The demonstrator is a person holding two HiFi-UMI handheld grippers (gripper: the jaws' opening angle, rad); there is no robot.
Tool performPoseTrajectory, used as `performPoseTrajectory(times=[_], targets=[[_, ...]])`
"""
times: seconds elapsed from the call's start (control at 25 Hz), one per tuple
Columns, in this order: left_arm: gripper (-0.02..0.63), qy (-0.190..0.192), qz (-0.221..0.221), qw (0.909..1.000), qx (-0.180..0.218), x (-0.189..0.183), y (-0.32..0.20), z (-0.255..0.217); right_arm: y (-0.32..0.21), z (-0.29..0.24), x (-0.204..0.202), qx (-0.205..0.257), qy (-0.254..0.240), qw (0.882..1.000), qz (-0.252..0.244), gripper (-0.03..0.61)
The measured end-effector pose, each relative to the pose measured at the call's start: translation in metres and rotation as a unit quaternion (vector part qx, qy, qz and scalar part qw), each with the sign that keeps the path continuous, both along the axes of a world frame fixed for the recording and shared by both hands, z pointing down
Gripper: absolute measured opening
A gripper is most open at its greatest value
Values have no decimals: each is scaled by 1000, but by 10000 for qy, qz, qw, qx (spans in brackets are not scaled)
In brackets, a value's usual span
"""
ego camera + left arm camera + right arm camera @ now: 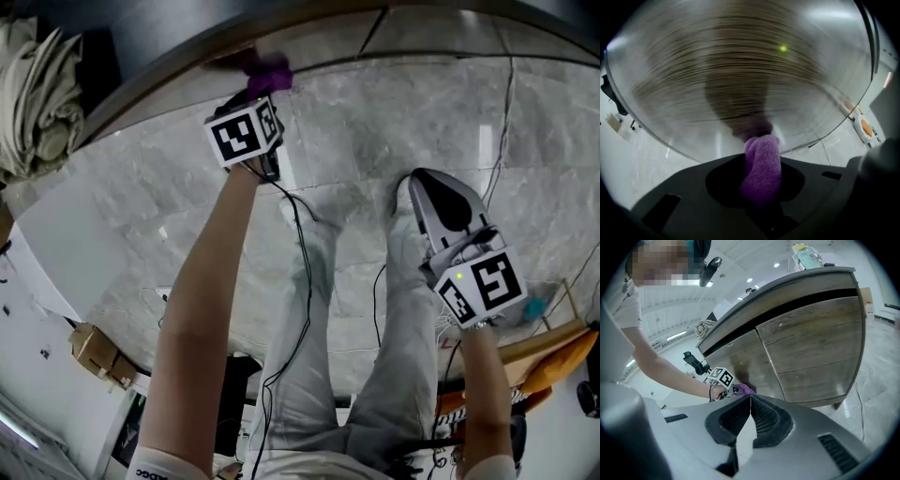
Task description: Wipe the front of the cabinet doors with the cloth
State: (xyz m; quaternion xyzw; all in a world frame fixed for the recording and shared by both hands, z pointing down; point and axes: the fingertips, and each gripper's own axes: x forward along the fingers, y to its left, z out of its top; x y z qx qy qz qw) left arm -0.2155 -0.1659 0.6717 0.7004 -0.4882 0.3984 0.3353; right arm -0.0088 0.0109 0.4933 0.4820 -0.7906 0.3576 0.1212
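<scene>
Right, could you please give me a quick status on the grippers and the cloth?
Left gripper shut on purple cloth, cloth against the cabinet door, low down. Right gripper shut, empty, held back. Nothing seen blocking the door.

No legible text or numbers

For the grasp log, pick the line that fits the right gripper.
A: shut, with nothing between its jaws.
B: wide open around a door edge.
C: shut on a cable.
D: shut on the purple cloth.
A: the right gripper has its jaws together with nothing between them; the purple cloth is clamped in the left gripper, up at the cabinet door.
</scene>
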Motion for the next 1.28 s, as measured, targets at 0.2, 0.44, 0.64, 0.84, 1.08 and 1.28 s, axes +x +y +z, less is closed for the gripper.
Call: performPoseTrajectory(times=[0.2,0.44,0.64,0.84,1.08,1.28], targets=[[94,-576,-246,9979,-132,-112,-7,1,-23,-14,-73,271,-165,9992,-239,28],[94,-785,-644,9948,-107,-170,-9,-12,-32,-18,-97,289,-287,9985,-360,26],[94,-897,-353,9950,-267,-159,19,-2,-23,-12,-97,191,-303,9979,-545,26],[94,-584,135,9969,-508,-66,46,33,-10,-9,-55,153,-13,9970,-761,28],[94,-74,865,9949,-504,83,49,66,20,10,31,-77,173,9995,-236,27],[94,-138,1289,9909,-351,149,34,106,49,34,68,-200,242,9985,439,26]])
